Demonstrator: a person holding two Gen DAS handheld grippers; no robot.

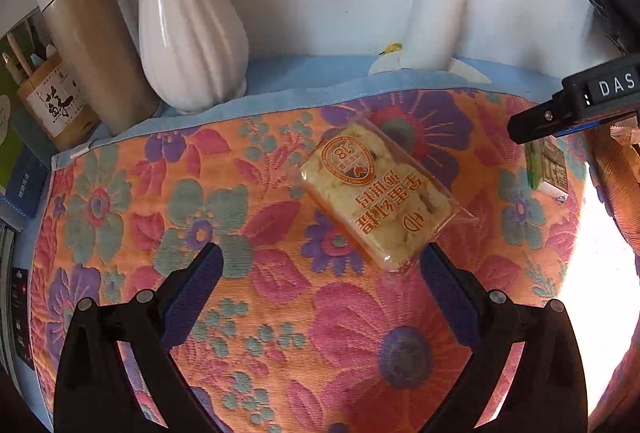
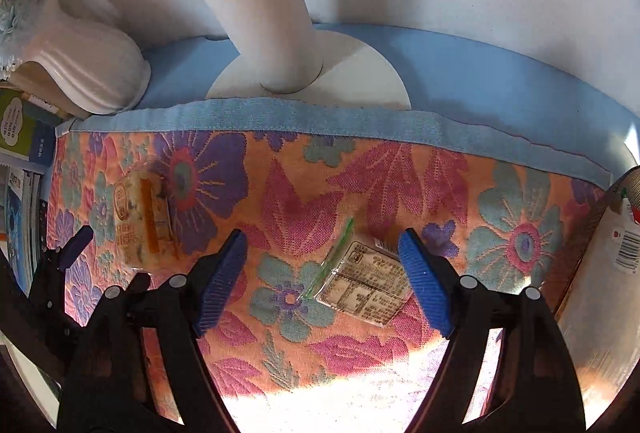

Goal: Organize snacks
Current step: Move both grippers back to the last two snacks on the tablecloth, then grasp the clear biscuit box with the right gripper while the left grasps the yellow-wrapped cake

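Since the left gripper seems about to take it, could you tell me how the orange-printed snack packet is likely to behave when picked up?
The snack packet looks light: a thin clear wrapper around a pale, crumbly block. That block probably keeps it fairly stiff, yet a hard squeeze could crush it. Its glossy film may slip between the open left gripper fingers, and lying flat on the floral cloth, it should not roll.

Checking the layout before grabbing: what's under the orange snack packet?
The orange snack packet lies flat on the floral cloth. Whatever lies directly beneath it is covered.
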